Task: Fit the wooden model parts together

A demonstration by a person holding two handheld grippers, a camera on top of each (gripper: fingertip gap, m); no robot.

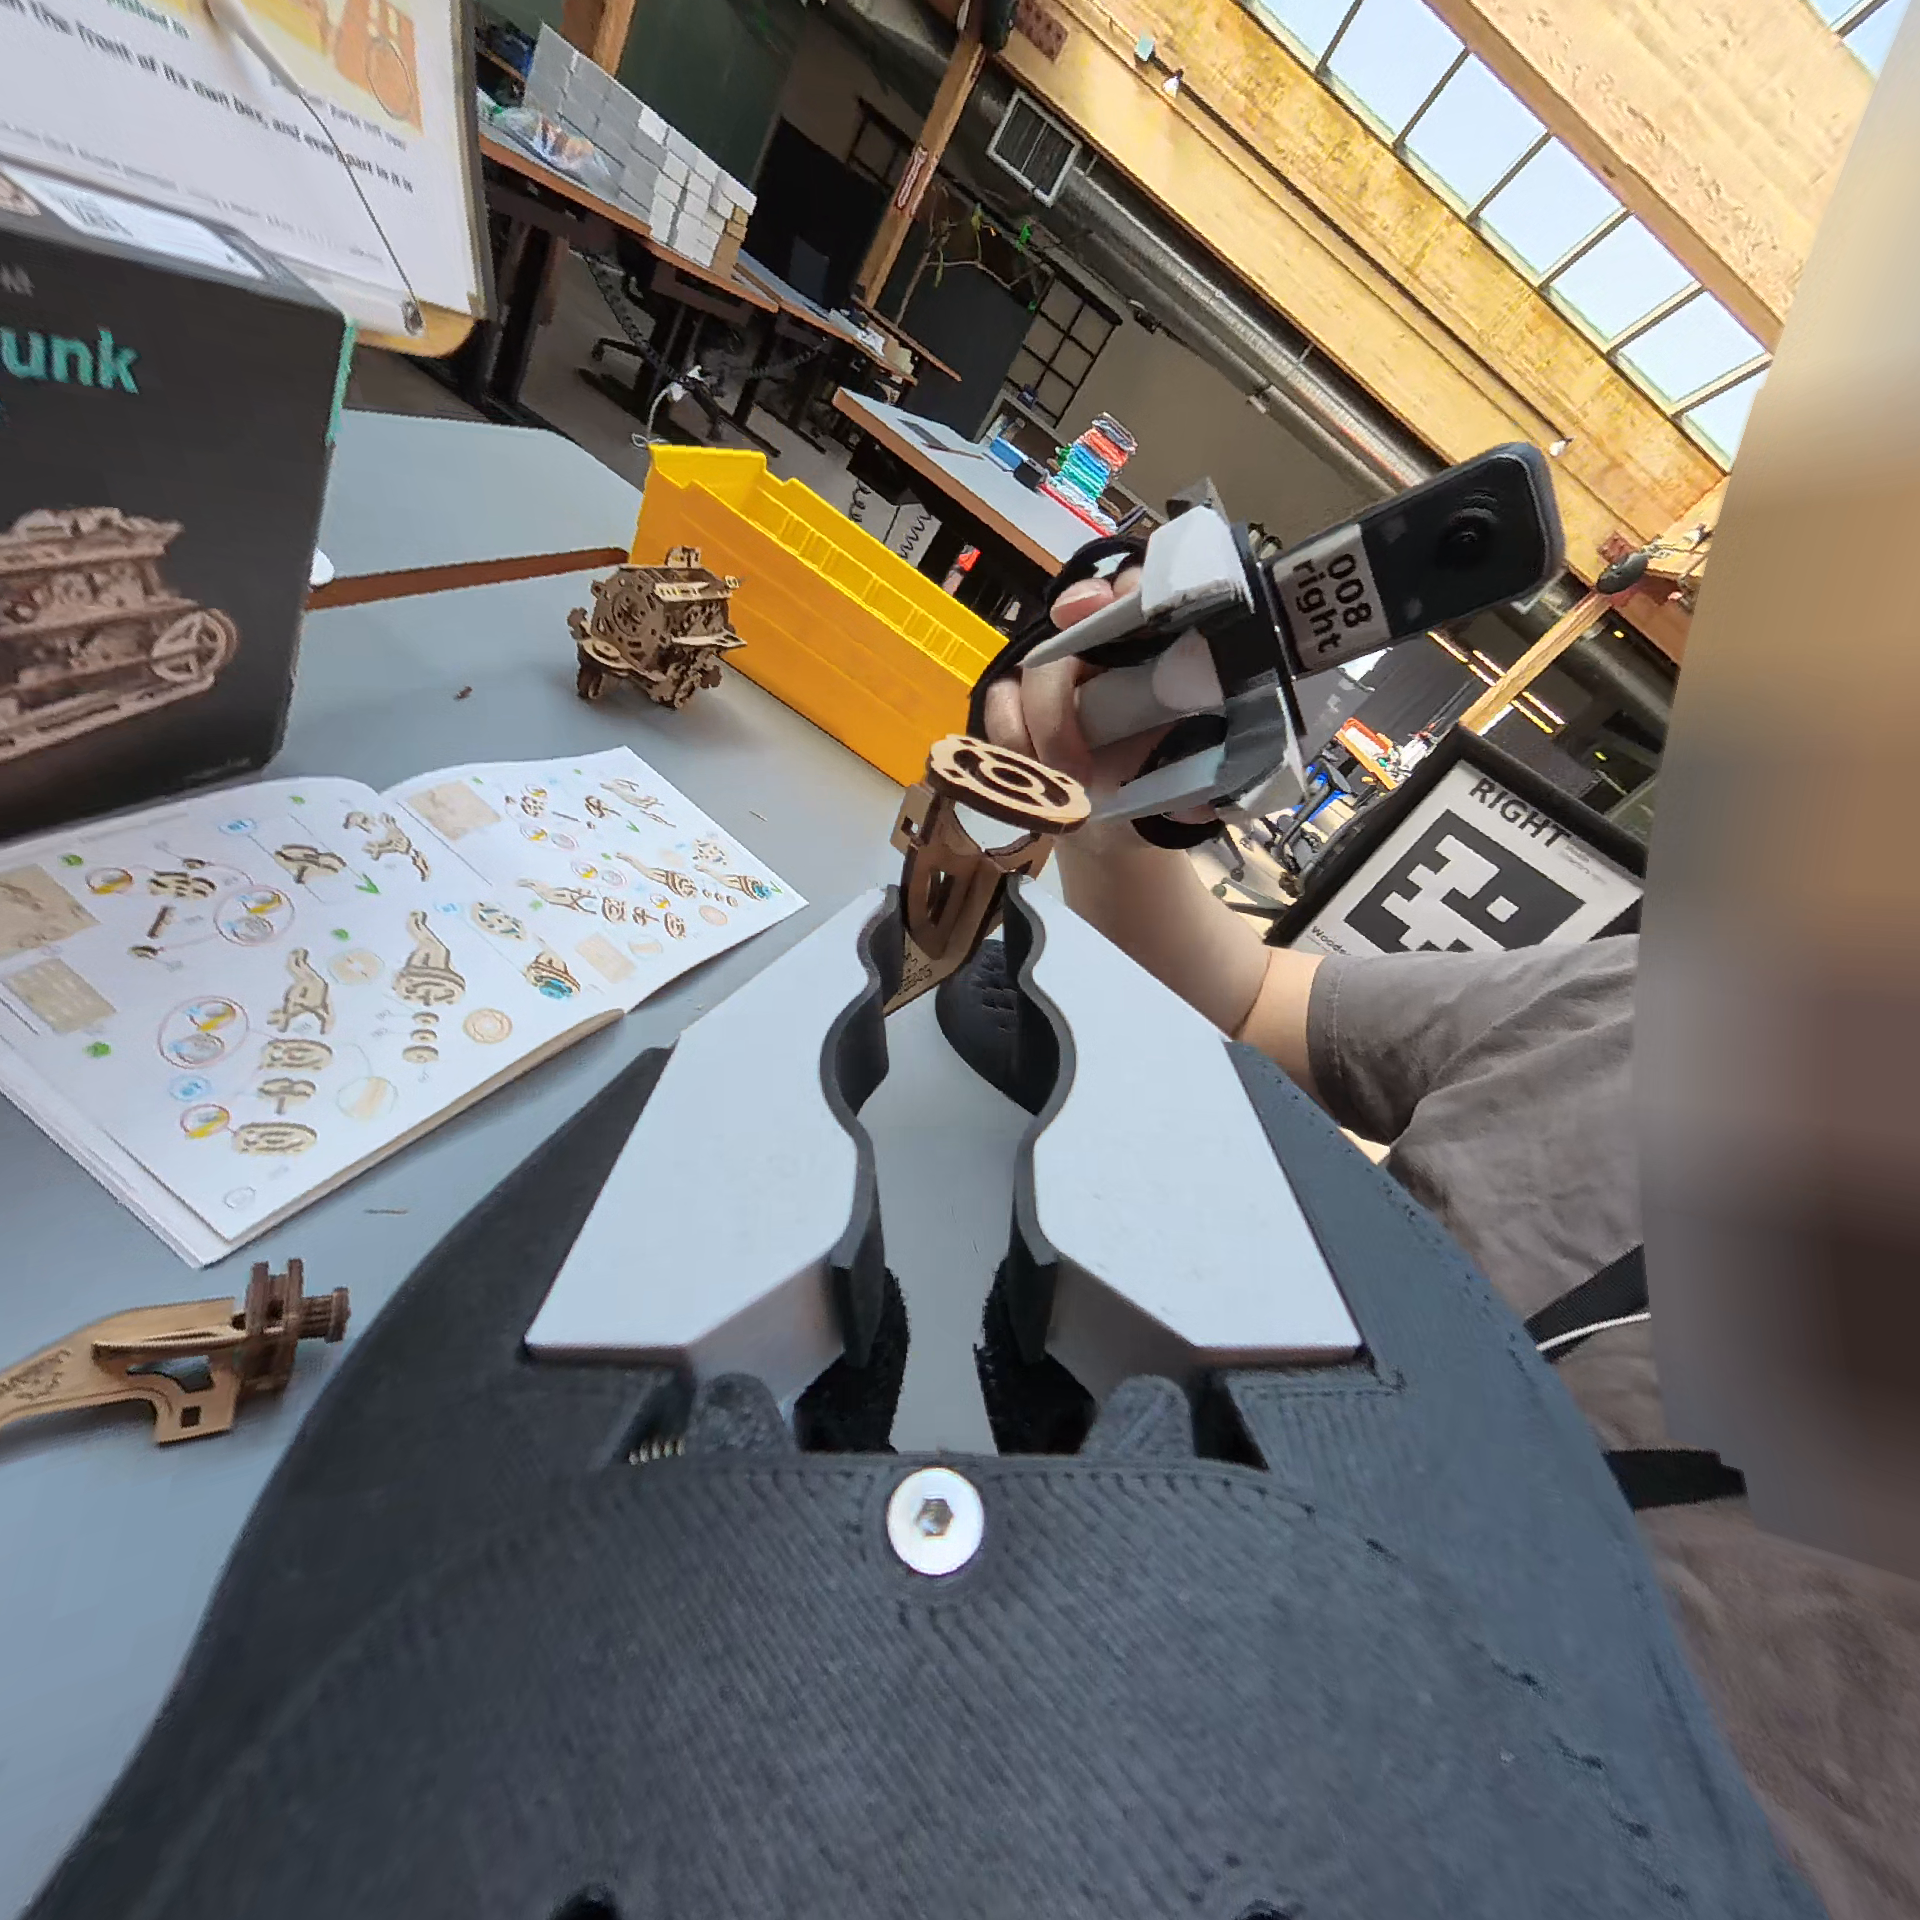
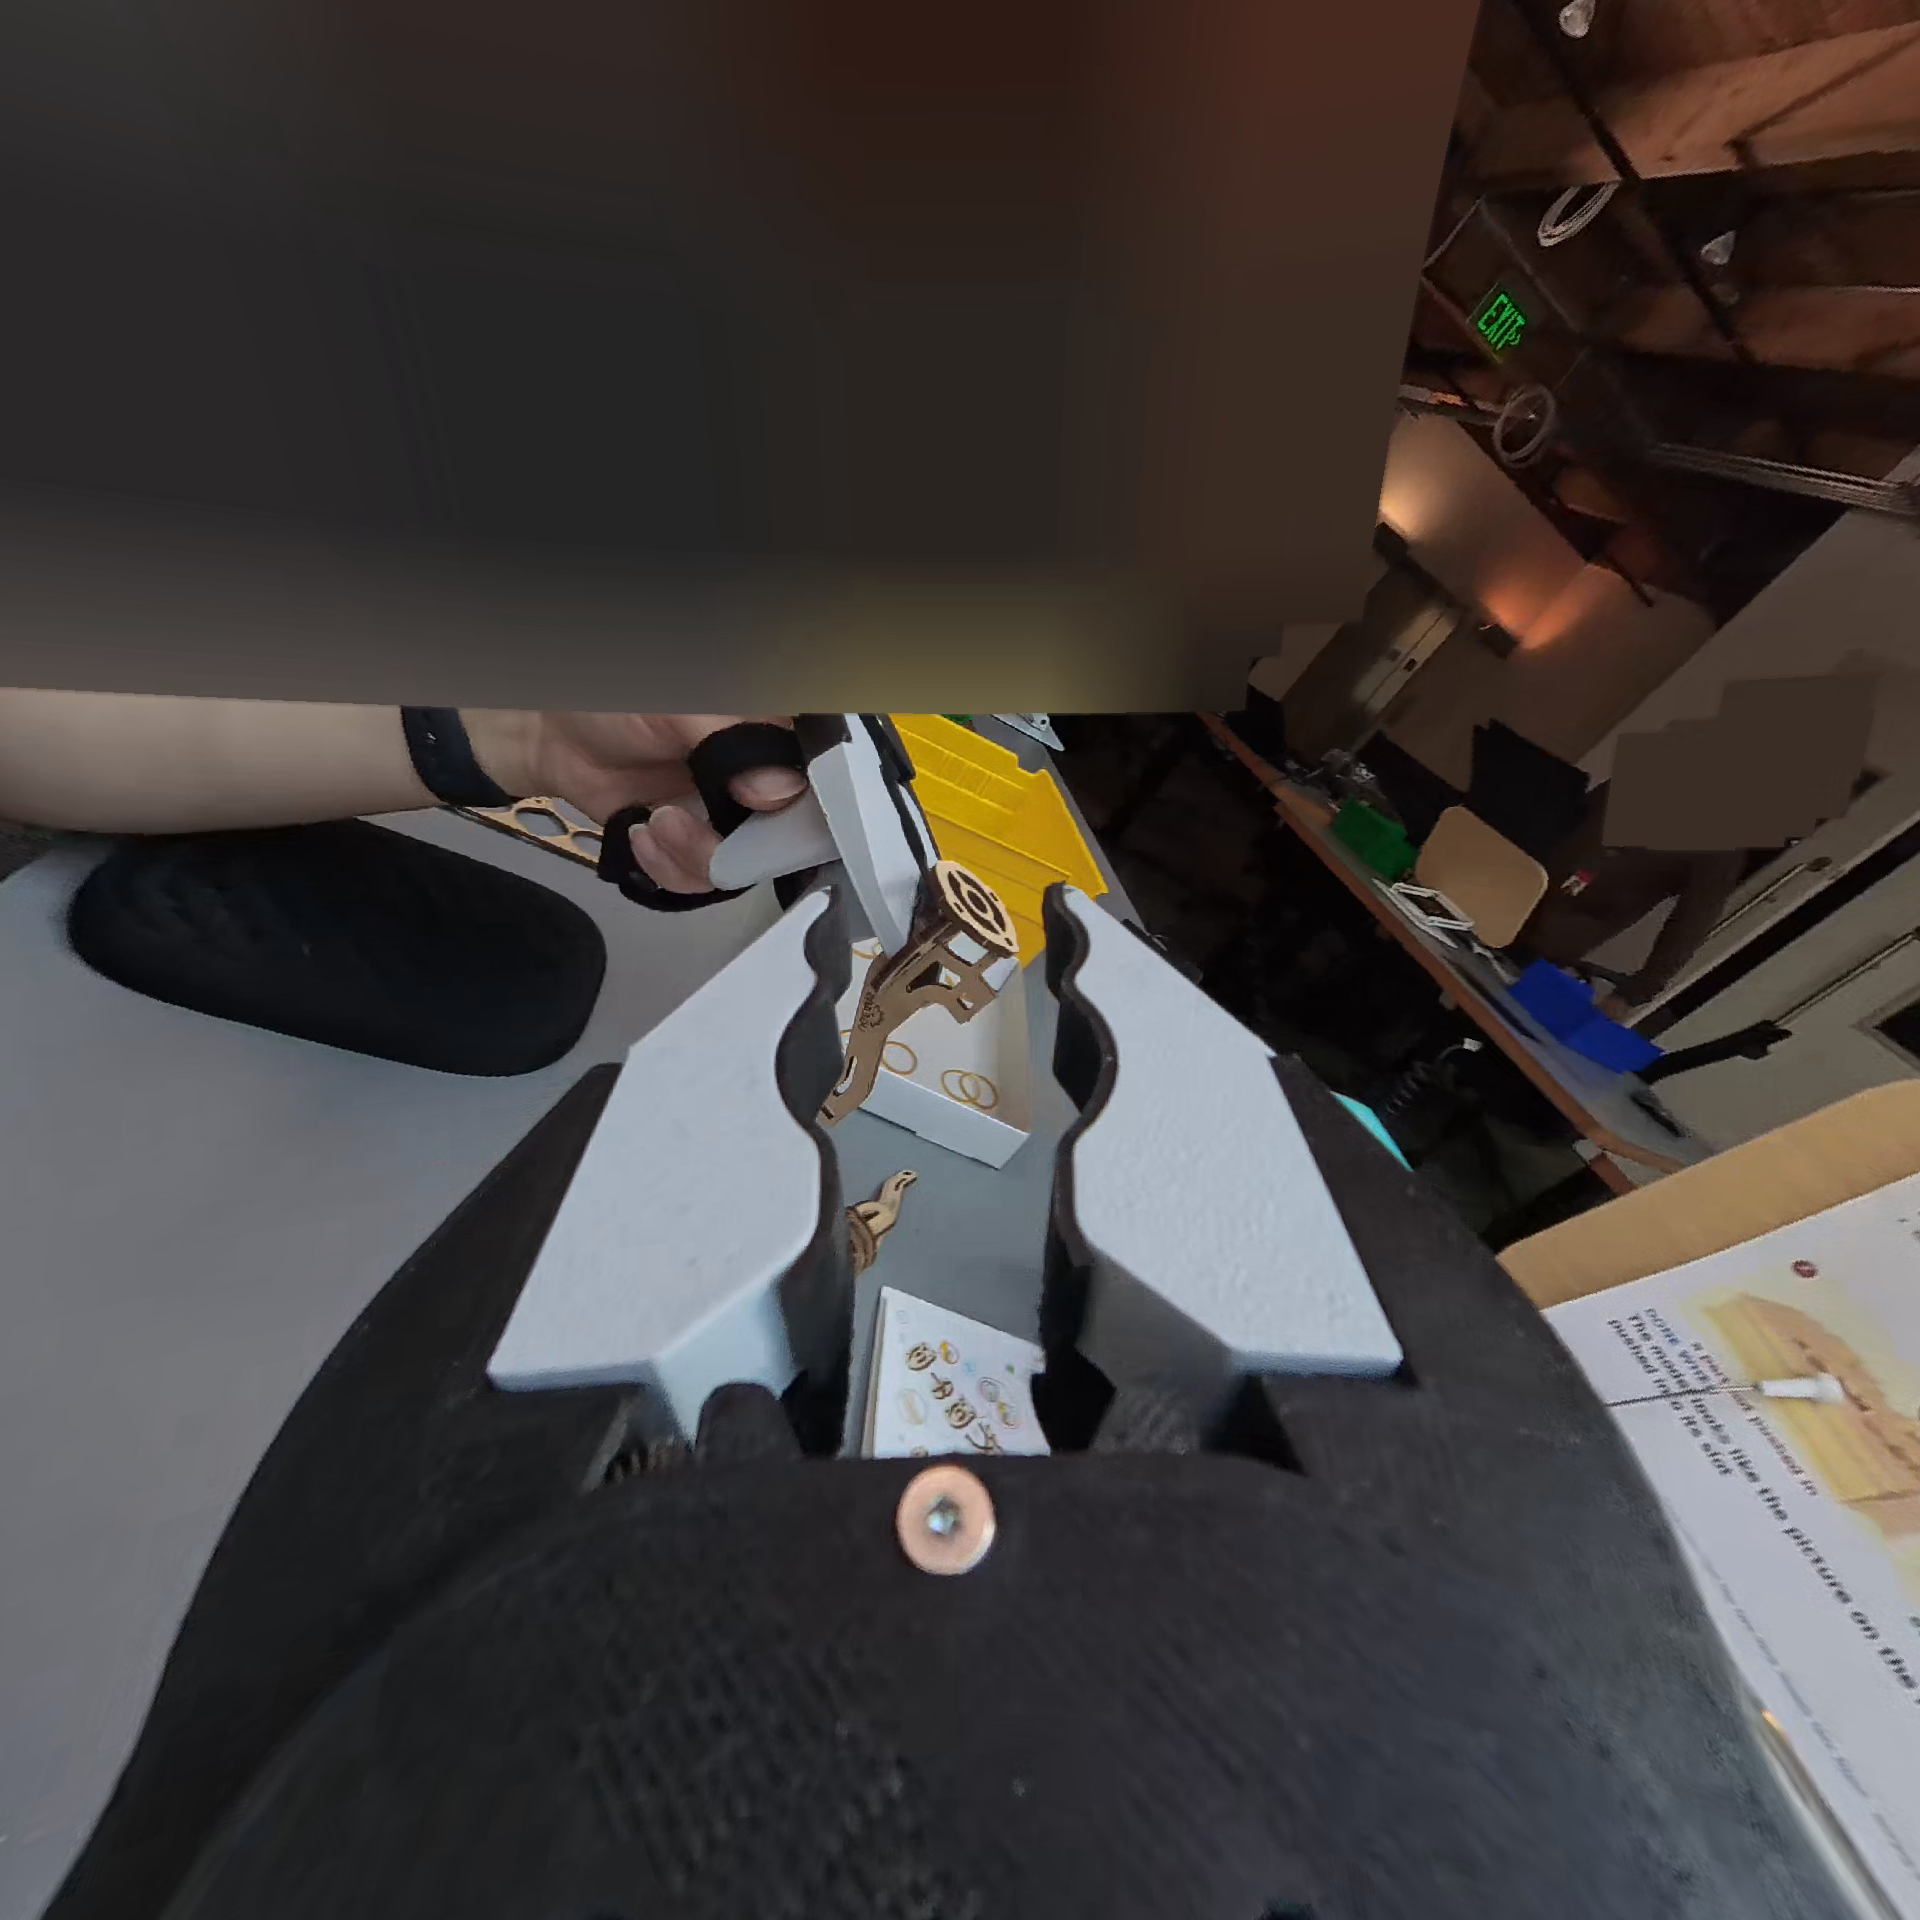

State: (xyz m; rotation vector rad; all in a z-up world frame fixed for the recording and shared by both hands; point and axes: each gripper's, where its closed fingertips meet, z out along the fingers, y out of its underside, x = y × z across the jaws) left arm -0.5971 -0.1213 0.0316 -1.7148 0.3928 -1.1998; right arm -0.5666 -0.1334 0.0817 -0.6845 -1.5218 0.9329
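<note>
Two grippers meet over the grey table (image 1: pixel 436 499); left gripper (image 1: pixel 948 914) pinches the stem of a wooden part (image 1: pixel 961 862) between nearly closed tips, its ringed disc (image 1: pixel 1006 781) on top, held above the table; right gripper (image 2: pixel 940 914) has jaws parted, gripping nothing, tips just beside the disc. Open instruction booklet (image 1: pixel 364 966) lies at left; a finished wooden model (image 1: pixel 657 627) beyond it near a yellow bin (image 1: pixel 821 613); black product box (image 1: pixel 145 520) far left; another wooden piece (image 1: pixel 187 1351) near left; white tray of rings (image 2: pixel 961 1101) and black pad (image 2: pixel 332 945) below.
</note>
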